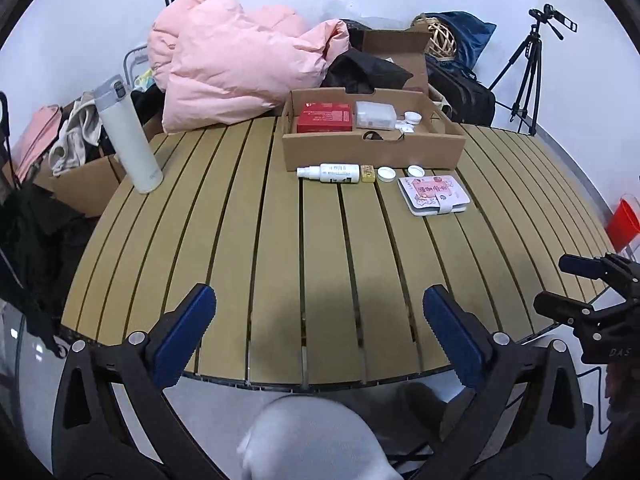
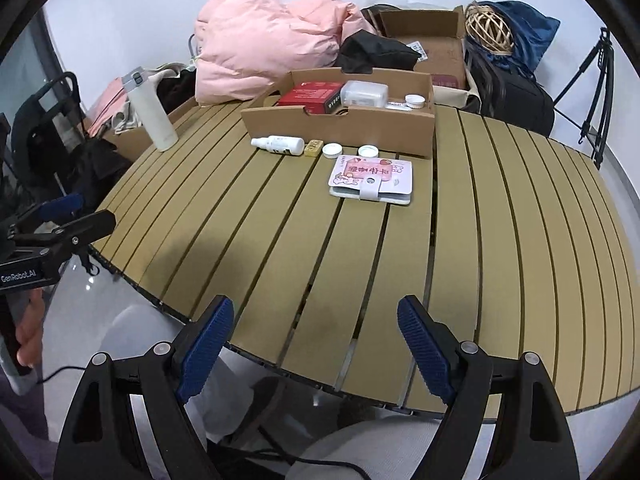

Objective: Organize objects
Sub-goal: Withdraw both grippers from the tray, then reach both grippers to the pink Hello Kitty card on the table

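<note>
1. Ahead of both claws, well beyond the fingertips, one slatted table point(image 1: 320, 248) is seen, carrying one cardboard box point(image 1: 372, 148).
2. Inside the box, one red carton point(image 1: 325, 117), one clear case point(image 1: 375, 114) and one white jar point(image 1: 412, 119) are counted; a small dark item near the front wall cannot be identified.
3. Just in front of the box, on the claw side, a row is laid out: one spray bottle point(image 1: 330, 172), one small yellow tin point(image 1: 367, 173) and two white caps point(image 1: 386, 173) point(image 1: 416, 170).
4. Nearer still, to the right of the row, one pink wallet point(image 1: 434, 194) is lying flat.
5. Far left of the left claw point(image 1: 319, 316), one white flask point(image 1: 130, 136) is standing upright.
6. The left claw's jaws are held wide apart with nothing between them.
7. The right claw point(image 2: 315, 326) is likewise spread, with nothing gripped; the wallet lies straight ahead of it.
8. Behind the table, one pink duvet point(image 1: 236, 64) is piled.
</note>
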`<state>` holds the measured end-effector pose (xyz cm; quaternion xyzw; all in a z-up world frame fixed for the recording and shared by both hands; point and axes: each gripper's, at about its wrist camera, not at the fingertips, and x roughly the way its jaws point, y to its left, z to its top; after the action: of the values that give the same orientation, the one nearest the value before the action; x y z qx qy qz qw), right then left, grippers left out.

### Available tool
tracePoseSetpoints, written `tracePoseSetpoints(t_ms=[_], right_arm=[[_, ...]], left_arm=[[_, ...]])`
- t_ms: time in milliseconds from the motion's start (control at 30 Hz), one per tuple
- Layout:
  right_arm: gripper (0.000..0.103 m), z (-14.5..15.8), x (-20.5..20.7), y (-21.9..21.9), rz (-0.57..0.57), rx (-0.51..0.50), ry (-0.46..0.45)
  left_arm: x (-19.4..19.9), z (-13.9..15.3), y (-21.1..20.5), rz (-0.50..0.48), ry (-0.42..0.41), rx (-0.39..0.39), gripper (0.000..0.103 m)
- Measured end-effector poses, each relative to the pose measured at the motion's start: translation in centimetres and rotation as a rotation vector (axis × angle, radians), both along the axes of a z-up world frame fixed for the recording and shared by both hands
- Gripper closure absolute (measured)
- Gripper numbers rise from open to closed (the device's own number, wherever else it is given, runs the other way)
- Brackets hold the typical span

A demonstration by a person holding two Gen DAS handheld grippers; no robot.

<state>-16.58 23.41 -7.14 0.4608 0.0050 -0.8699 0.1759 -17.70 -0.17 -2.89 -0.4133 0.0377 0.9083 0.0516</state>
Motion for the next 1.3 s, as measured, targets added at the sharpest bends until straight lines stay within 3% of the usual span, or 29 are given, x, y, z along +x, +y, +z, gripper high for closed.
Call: tracePoseSetpoints(t_ms=[267, 433, 467, 500, 533, 567, 600, 667, 733, 867, 967, 1067, 1100, 1200, 1233, 1300], right_arm=[[0.016, -1.1, -0.5, 0.8, -0.022, -0.009, -0.026], [0.016, -3.1, -3.7, 2.1, -0.046, -0.081, -0.052], [0.016, -3.5, -4.9, 2.3, -0.05, -0.084, -0.054], [0.016, -3.7, -6.1, 2.6, -0.058, -0.08, -0.05], [0.016, -4.0, -7.9, 3.1, -0.08, -0.082, -0.043], [0.016, -4.2, -9.3, 3.5, -0.096, -0.097, -0.043], [0.019, -4.3, -10.5, 3.8, -0.113, -0.116, -0.048], [0.037, -5.0, -13.8, 4.8, -0.152, -0.181, -0.054], [0.055, -6.3, -16.5, 5.2, -0.213, -0.183, -0.066], [0.058, -9.0, -19.8, 5.5, -0.268, -0.22, -0.111], [0.061, -10.1, -20.6, 5.2, -0.279, -0.212, -0.112], [0.062, -10.8, -20.9, 5.2, -0.28, -0.247, -0.109], [0.069, -10.9, -20.8, 5.3, -0.281, -0.256, -0.103], [0.086, -10.5, -20.6, 5.1, -0.277, -0.247, -0.082], [0.093, -10.2, -20.5, 5.0, -0.274, -0.228, -0.075], [0.094, -9.7, -20.1, 5.0, -0.268, -0.22, -0.077]], left_arm=[[-2.8, -2.1, 0.8, -0.016, -0.03, 0.056, 0.0], [-9.0, -4.2, 4.7, -0.144, -0.039, 0.114, 0.004], [-10.8, -4.8, 5.7, -0.161, -0.059, 0.132, 0.012], [-12.2, -5.3, 6.6, -0.164, -0.084, 0.139, 0.027], [-13.7, -5.9, 7.7, -0.182, -0.112, 0.154, 0.034], [-15.4, -6.7, 8.8, -0.206, -0.142, 0.171, 0.047], [-16.7, -7.4, 9.5, -0.206, -0.157, 0.183, 0.053], [-19.2, -8.9, 10.7, -0.175, -0.172, 0.2, 0.054], [-21.0, -10.4, 11.2, -0.137, -0.202, 0.205, 0.054], [-22.5, -12.8, 11.5, -0.098, -0.265, 0.218, 0.054], [-22.0, -12.7, 11.7, -0.102, -0.238, 0.227, 0.056], [-21.6, -12.5, 11.9, -0.152, -0.239, 0.284, 0.088], [-21.4, -12.3, 12.1, -0.139, -0.225, 0.259, 0.095], [-20.6, -11.5, 12.5, -0.123, -0.197, 0.186, 0.102], [-20.2, -11.1, 12.3, -0.121, -0.2, 0.196, 0.102], [-19.0, -10.2, 11.5, -0.126, -0.193, 0.238, 0.103]])
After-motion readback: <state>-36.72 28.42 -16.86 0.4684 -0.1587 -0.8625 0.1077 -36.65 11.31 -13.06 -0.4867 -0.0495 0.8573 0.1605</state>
